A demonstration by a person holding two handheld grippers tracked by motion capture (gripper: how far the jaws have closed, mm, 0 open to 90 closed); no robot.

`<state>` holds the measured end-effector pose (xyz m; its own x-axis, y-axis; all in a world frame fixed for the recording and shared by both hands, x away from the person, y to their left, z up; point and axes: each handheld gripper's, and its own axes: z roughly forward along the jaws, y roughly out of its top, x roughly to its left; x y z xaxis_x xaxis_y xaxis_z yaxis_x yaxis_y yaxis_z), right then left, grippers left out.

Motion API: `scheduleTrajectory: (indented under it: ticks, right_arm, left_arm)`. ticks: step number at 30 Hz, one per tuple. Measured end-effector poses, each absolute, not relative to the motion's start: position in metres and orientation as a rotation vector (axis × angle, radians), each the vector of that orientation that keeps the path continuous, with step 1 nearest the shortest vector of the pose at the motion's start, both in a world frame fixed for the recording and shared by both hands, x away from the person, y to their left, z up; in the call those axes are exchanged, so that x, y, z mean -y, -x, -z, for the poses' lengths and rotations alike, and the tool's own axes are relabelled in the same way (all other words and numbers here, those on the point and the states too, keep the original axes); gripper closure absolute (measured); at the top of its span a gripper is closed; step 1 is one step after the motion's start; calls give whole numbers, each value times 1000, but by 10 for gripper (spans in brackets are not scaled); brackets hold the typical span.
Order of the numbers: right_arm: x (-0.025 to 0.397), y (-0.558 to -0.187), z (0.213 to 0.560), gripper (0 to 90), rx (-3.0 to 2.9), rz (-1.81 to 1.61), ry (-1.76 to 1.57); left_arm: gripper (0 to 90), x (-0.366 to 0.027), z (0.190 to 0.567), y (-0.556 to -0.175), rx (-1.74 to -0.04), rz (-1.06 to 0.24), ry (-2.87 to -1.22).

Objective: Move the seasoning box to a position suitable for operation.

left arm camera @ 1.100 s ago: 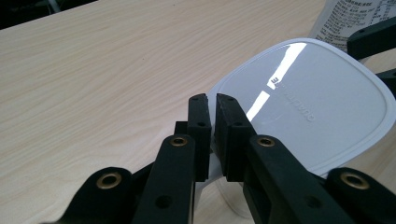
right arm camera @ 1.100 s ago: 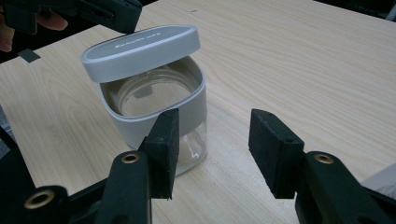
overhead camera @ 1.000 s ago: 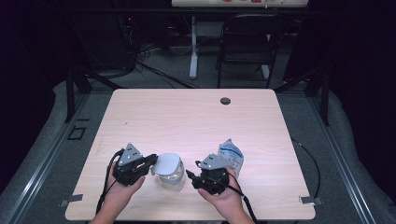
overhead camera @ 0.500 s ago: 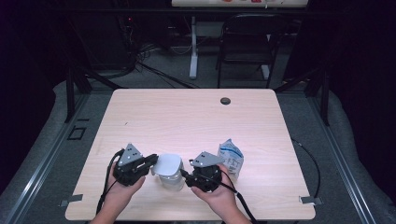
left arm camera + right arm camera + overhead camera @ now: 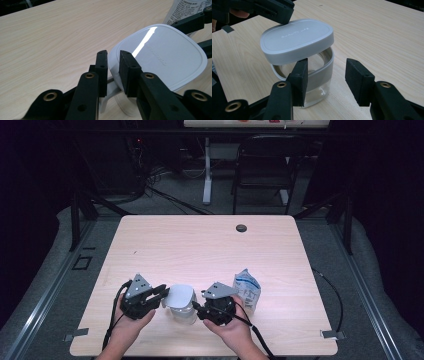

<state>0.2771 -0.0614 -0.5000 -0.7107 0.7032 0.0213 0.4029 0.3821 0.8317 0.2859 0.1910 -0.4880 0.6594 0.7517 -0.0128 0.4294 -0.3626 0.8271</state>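
Left gripper (image 5: 113, 65) clamped on lid (image 5: 297, 41) edge, lid tilted half-off jar (image 5: 312, 82) at table (image 5: 210, 245) front; right gripper (image 5: 325, 75) jaws apart beside jar, not gripping; opening looks part-done, pouch (image 5: 247, 289) just beyond untouched.

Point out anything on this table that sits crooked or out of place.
The white lid sits askew over the clear jar: lifted on one side, so a gap shows above the jar's rim. The left gripper is shut on the lid's edge; the right gripper is open beside the jar. Nothing looks spilled.
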Motion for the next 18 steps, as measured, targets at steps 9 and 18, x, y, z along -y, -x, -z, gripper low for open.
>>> scheduleTrajectory:
  ticks: [9,18]
  right_arm:
    - [58,-276,494,532,-2301,-1264,-949]
    - [54,-277,488,532,-2296,-1270,-937]
  left_arm:
    - [715,-201,486,-279,-918,-494,-1980]
    - [708,-213,498,-279,-954,-508,-1973]
